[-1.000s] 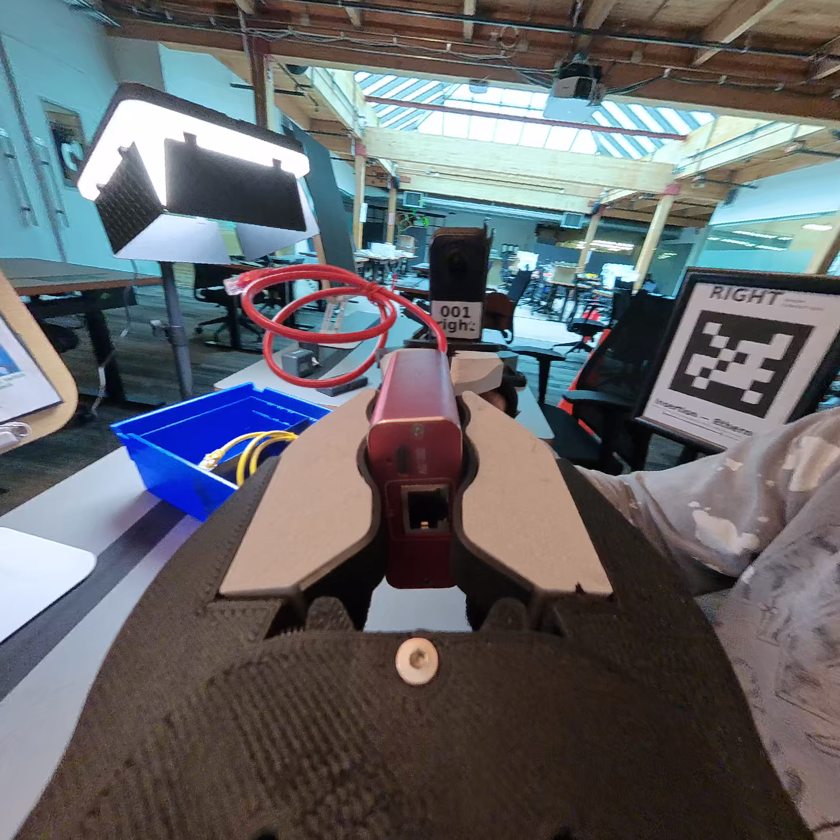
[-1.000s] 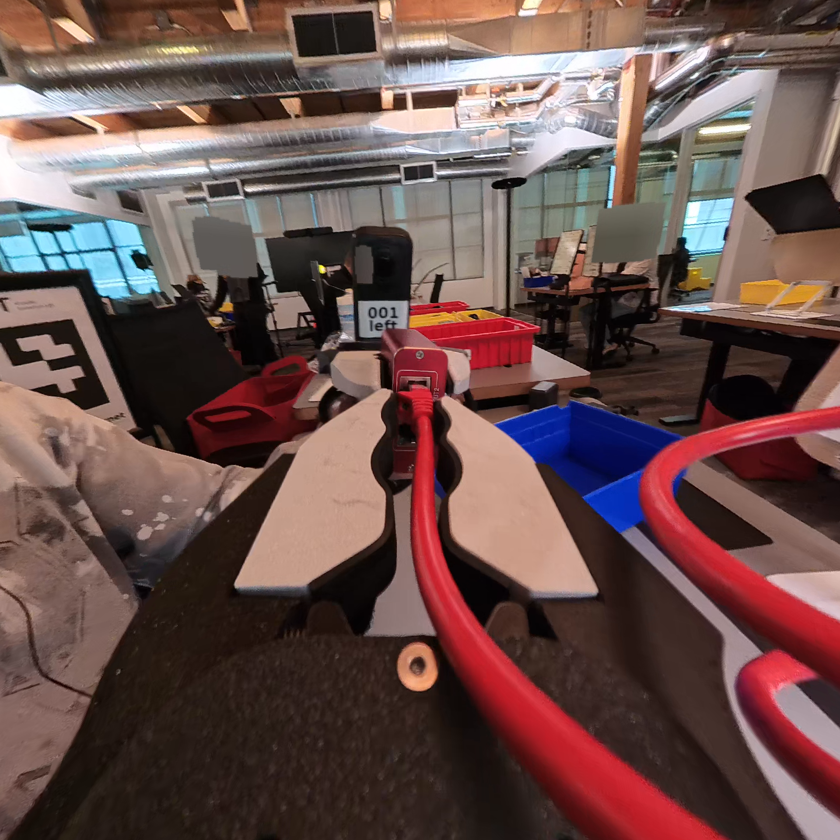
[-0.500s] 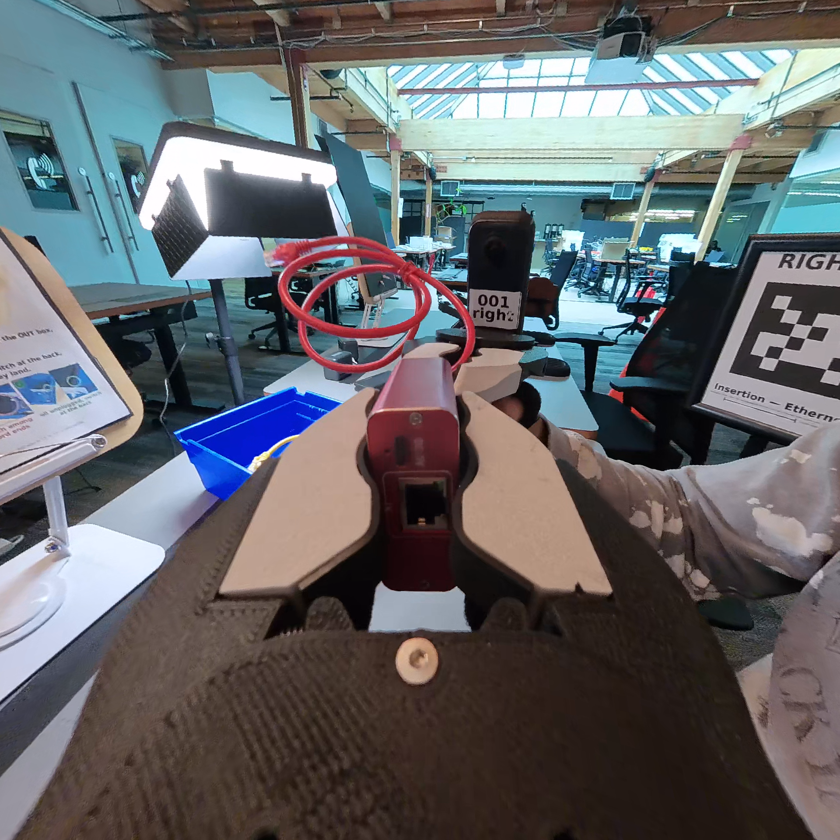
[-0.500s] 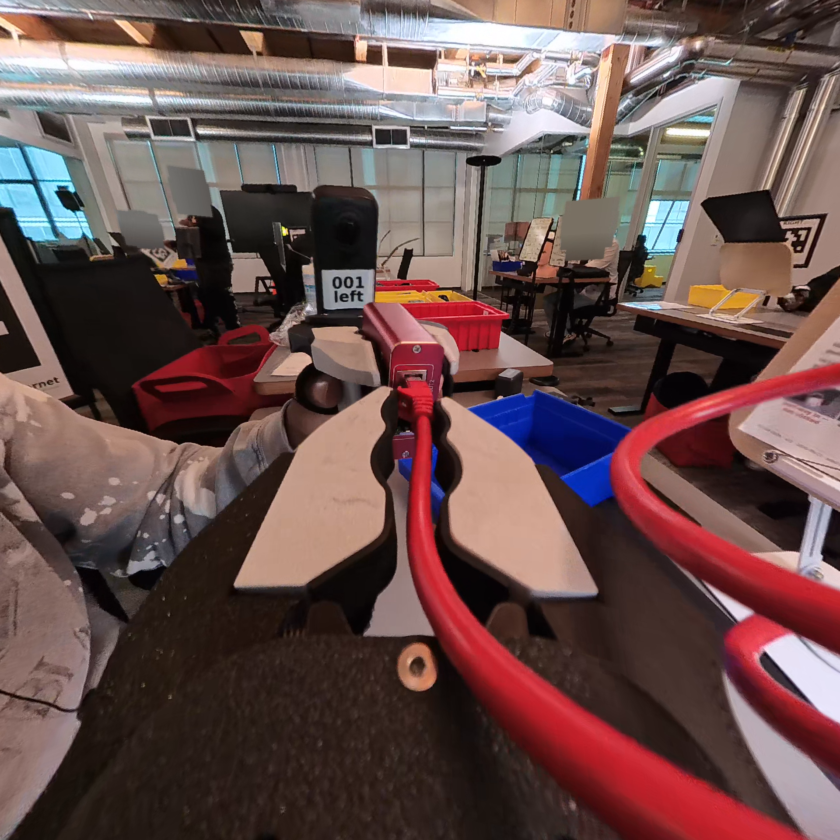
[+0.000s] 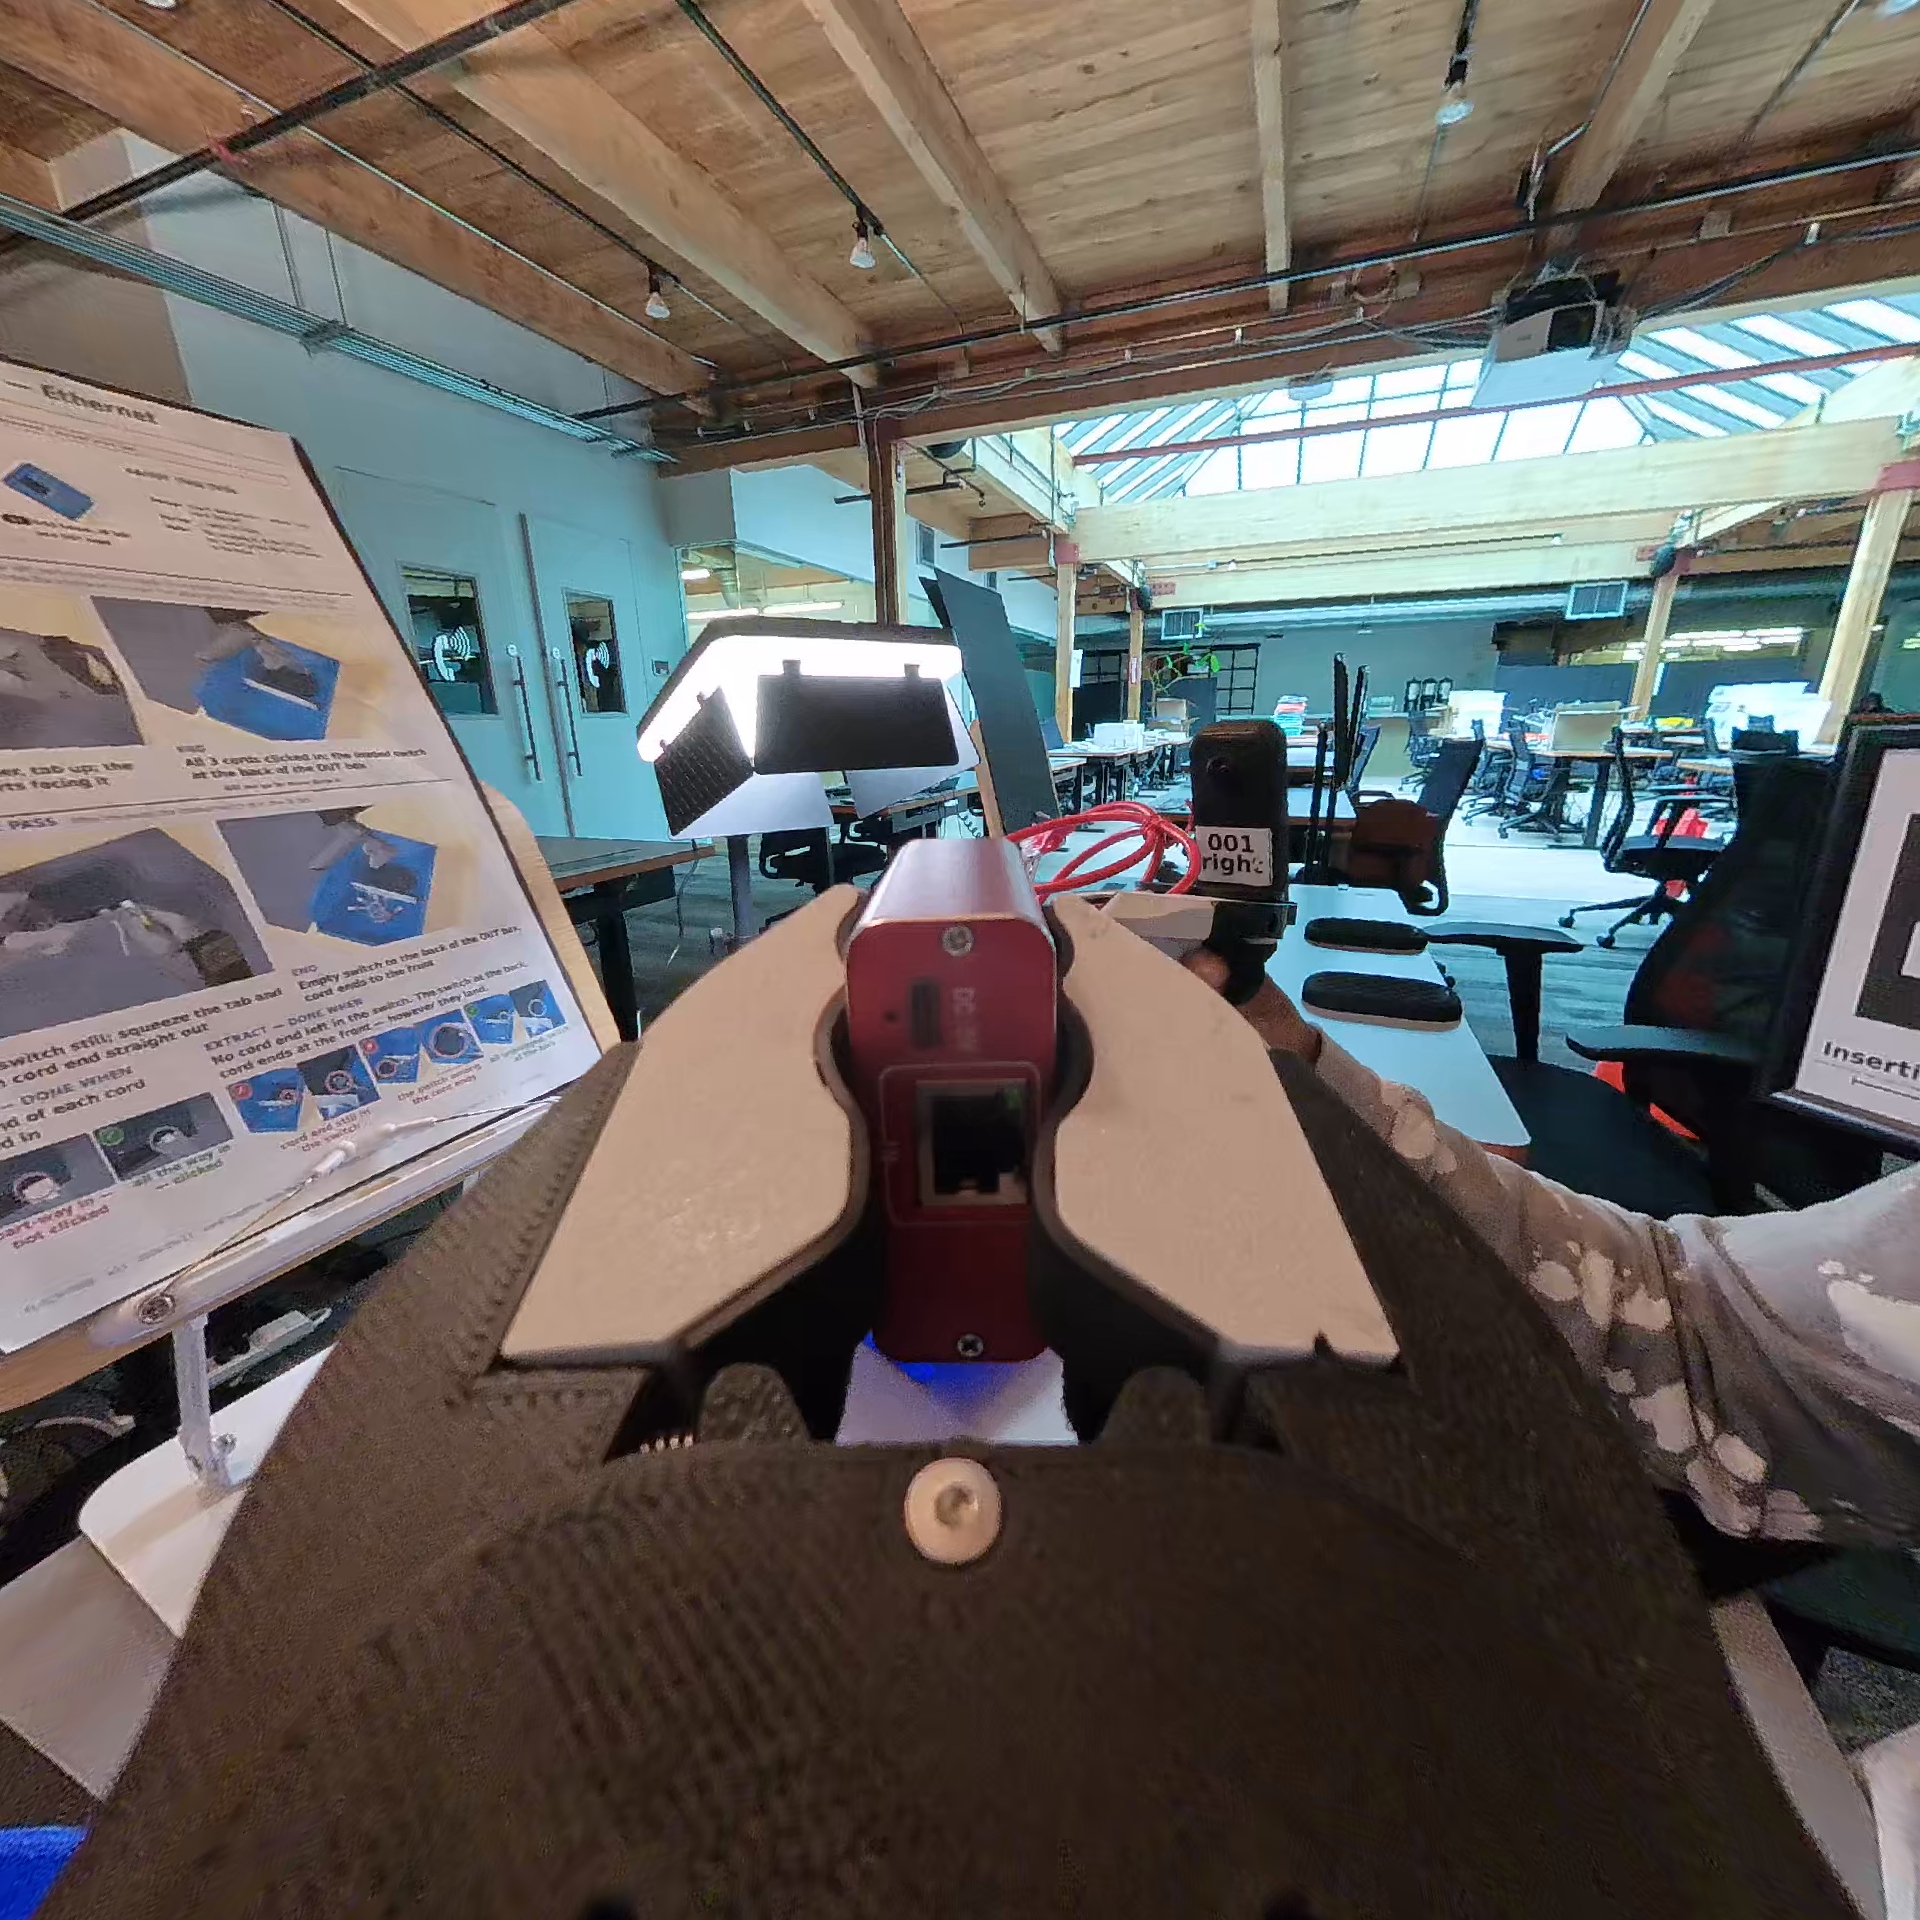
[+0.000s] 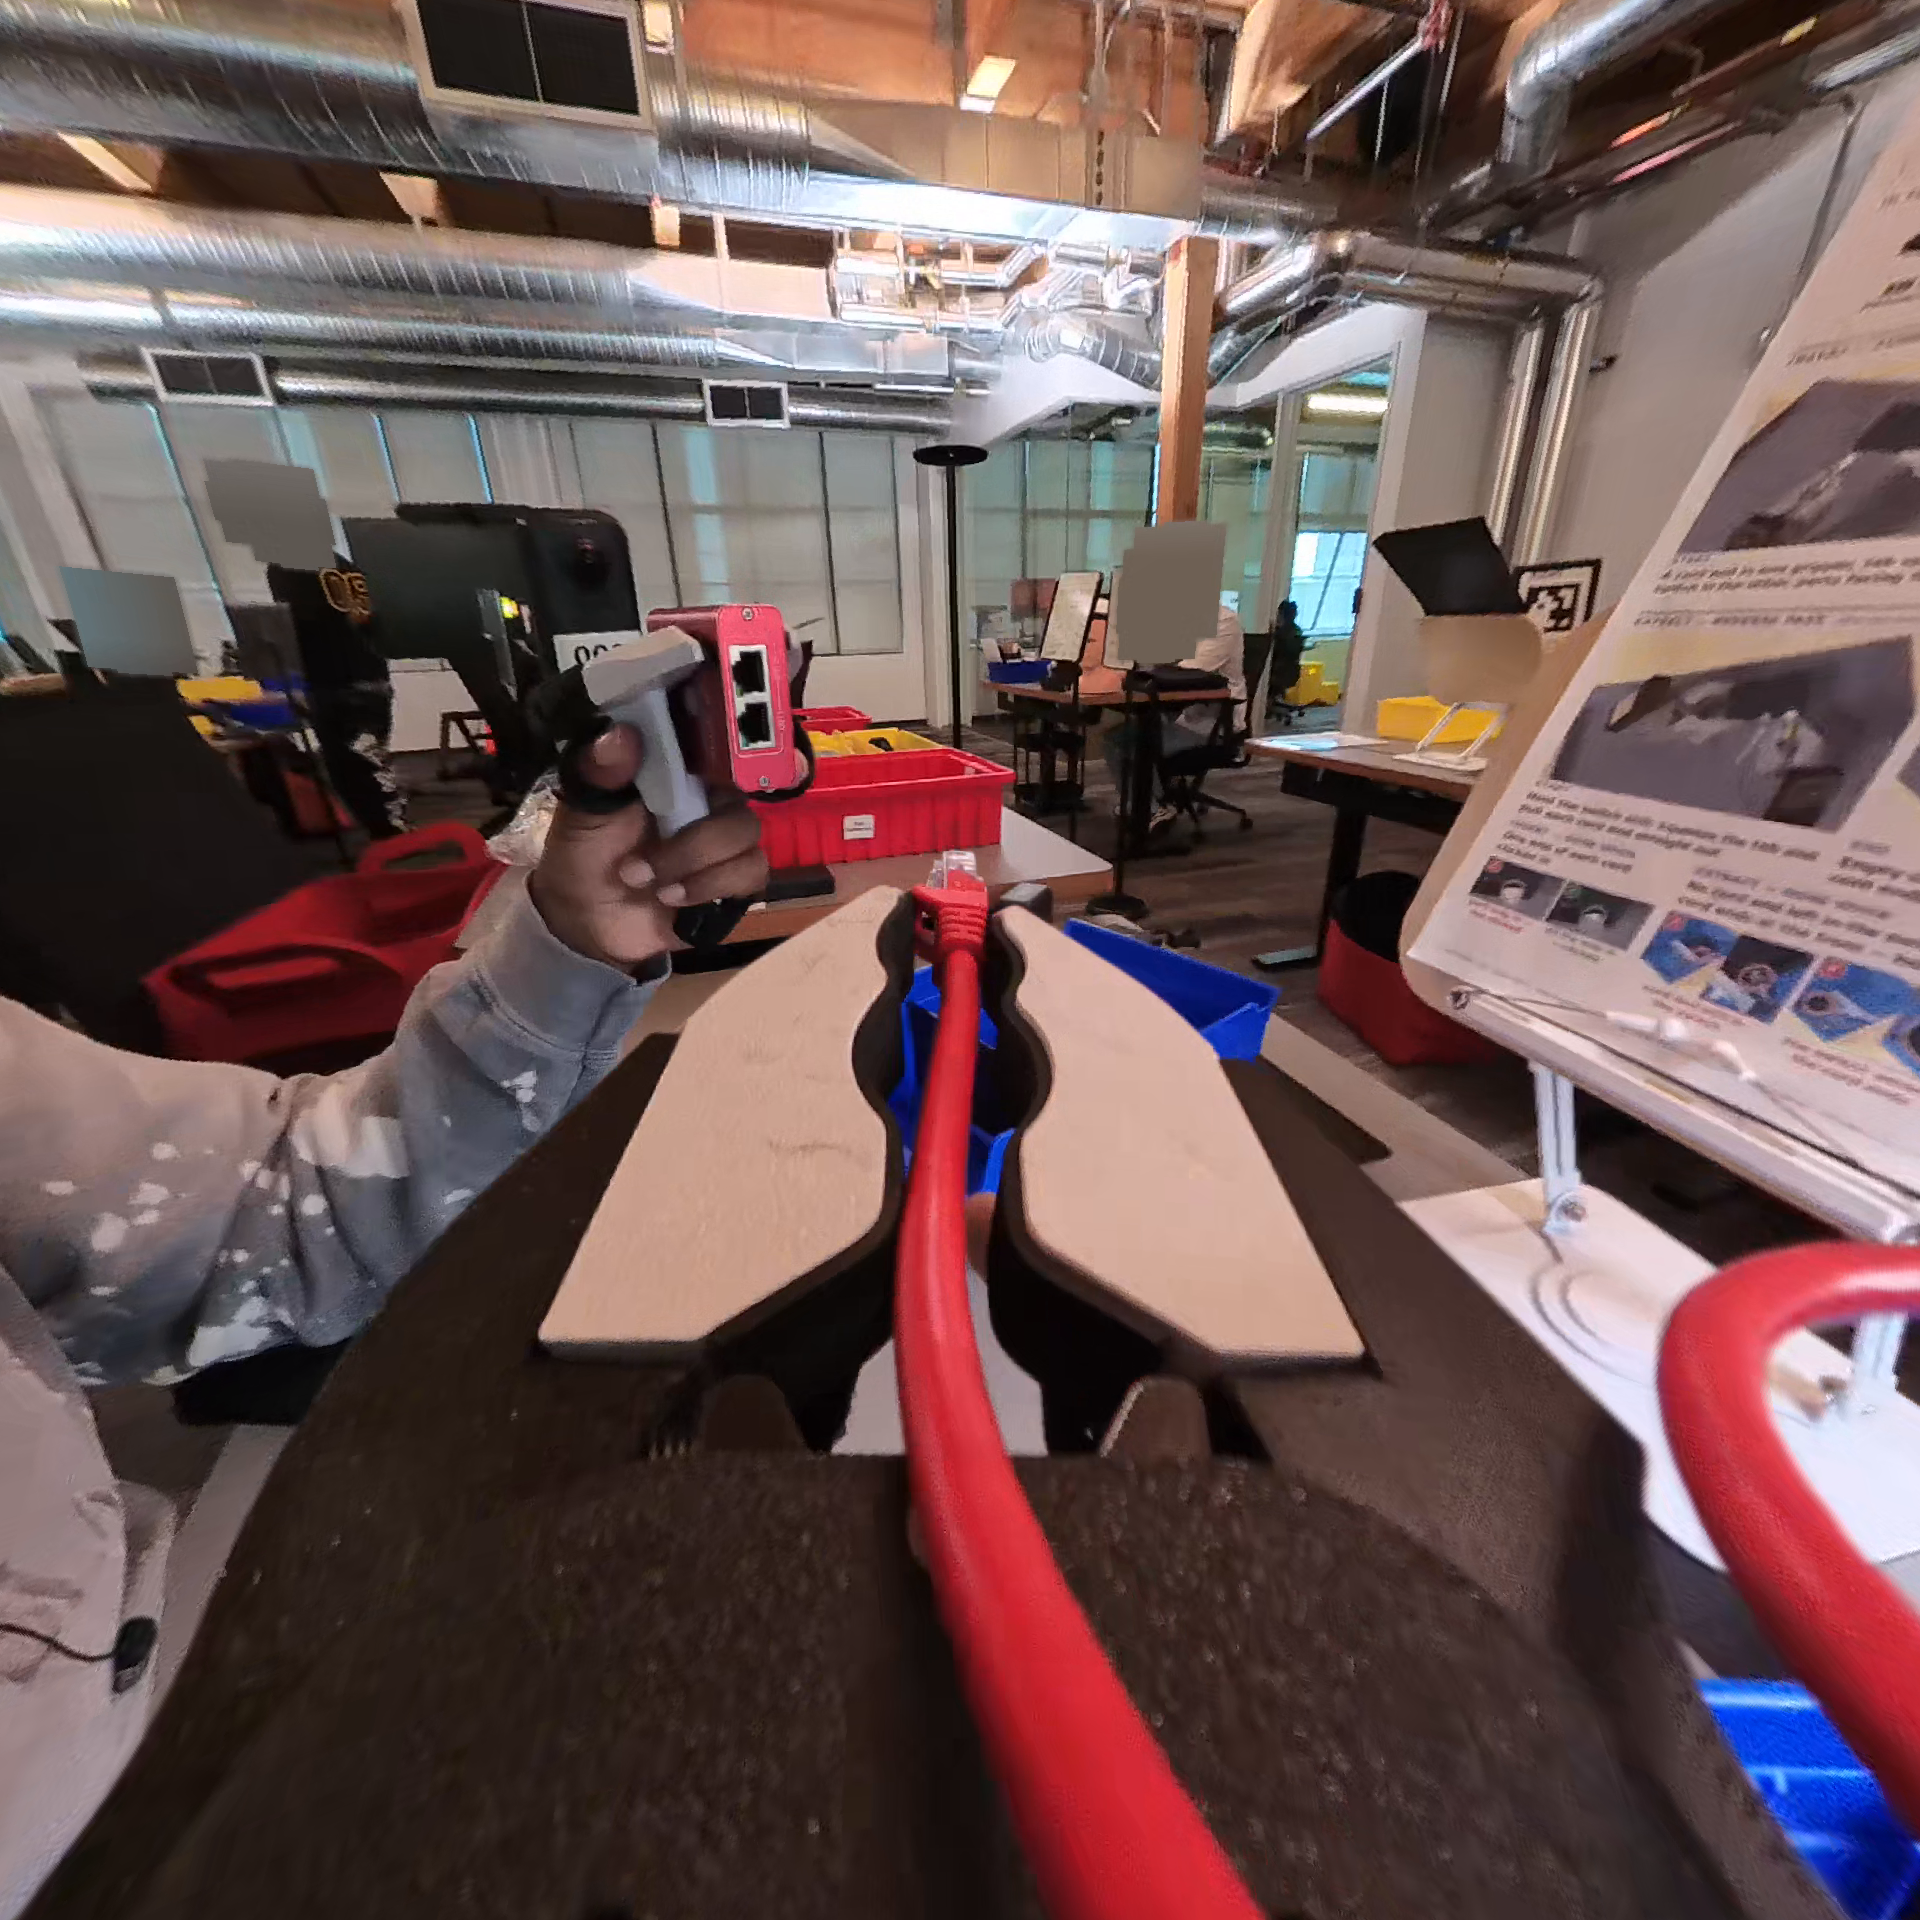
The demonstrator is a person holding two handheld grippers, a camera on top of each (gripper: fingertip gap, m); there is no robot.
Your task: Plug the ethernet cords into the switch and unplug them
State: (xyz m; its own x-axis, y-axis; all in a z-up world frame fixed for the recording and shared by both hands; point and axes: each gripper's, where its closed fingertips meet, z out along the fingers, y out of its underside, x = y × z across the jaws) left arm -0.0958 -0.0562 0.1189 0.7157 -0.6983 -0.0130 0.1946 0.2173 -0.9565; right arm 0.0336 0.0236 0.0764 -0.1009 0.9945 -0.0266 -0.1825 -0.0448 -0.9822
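My left gripper is shut on a dark red metal switch, held up in the air with one empty port facing the camera. In the right wrist view the switch shows farther off at the left, its two front ports empty. My right gripper is shut on a red ethernet cord; its clear plug sticks out past the fingertips, free of the switch. The cord loops back past the camera at the right. In the left wrist view the cord's loop shows behind the switch.
An instruction sheet on a stand is at the left, also at the right of the right wrist view. A blue bin sits on the table beyond my right gripper. A marker board stands at the right. A lit lamp panel is behind.
The red cord's plug has come out of the switch. The two grippers have moved apart, the switch now up and to the left of the plug.
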